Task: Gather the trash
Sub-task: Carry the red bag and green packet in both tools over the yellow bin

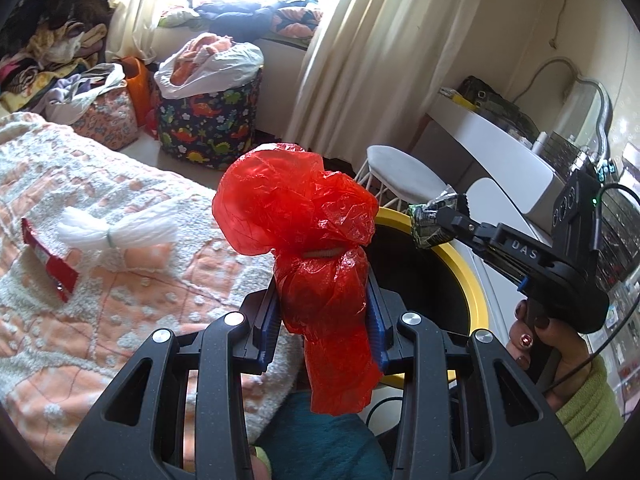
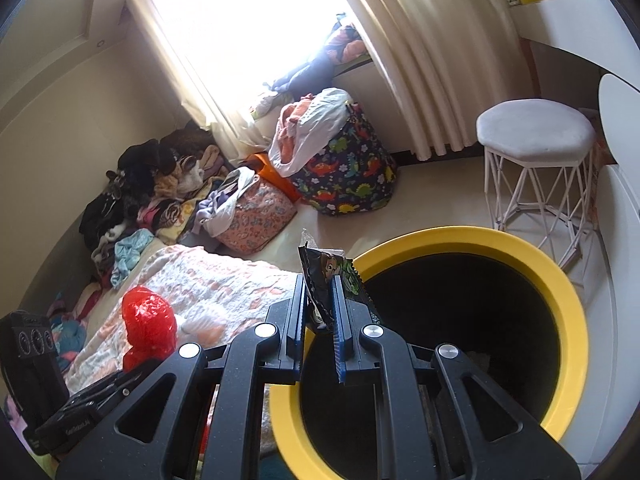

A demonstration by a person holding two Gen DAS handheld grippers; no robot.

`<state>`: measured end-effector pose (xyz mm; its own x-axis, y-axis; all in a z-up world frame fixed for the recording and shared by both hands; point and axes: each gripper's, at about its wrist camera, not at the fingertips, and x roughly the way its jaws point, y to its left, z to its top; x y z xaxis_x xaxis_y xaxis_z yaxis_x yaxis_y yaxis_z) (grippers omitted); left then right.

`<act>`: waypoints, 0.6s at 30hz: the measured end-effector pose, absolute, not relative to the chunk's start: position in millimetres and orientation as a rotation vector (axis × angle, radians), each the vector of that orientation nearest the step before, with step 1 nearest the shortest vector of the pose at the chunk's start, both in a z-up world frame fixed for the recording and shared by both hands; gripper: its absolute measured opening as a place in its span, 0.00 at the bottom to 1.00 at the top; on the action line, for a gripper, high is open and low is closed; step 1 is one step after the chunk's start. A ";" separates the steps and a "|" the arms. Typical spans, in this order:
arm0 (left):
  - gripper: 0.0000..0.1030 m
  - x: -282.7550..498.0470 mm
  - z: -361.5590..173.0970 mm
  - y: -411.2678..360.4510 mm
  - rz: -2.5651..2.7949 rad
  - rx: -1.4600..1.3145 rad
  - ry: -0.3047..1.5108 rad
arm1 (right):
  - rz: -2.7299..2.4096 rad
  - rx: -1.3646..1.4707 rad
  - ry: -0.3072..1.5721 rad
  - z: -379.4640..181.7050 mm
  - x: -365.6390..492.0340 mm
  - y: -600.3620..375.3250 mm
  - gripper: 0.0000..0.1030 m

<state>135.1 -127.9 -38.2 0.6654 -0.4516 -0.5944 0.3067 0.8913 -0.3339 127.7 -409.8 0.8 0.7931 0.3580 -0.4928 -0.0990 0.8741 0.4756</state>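
Left gripper clamped on a crumpled red plastic bag, raised above the bed. Right gripper pinching a dark printed snack wrapper over the yellow-rimmed bin, interior dark.

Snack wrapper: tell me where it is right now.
The snack wrapper is pinched between the right gripper fingers, held by the near-left rim of the yellow-rimmed trash bin, with the bed to its left.

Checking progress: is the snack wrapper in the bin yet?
Not yet. The snack wrapper is clamped in the right gripper, at the yellow-rimmed bin edge.
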 end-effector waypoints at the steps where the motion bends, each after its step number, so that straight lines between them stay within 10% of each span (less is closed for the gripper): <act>1: 0.28 136.4 -38.2 -129.4 -0.436 -0.210 0.727 | 0.247 0.450 0.610 0.1 127.4 -411.2 0.11; 18: 0.28 141.3 -45.9 -169.3 -0.520 -0.127 0.736 | 0.175 0.533 0.614 -13.8 123.3 -444.7 0.11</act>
<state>141.3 -169.3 -45.9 0.6211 -0.4946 -0.6079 0.4076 0.8664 -0.2885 123.3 -444.7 -13.8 0.8076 0.3100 -0.5017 -0.0012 0.8515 0.5244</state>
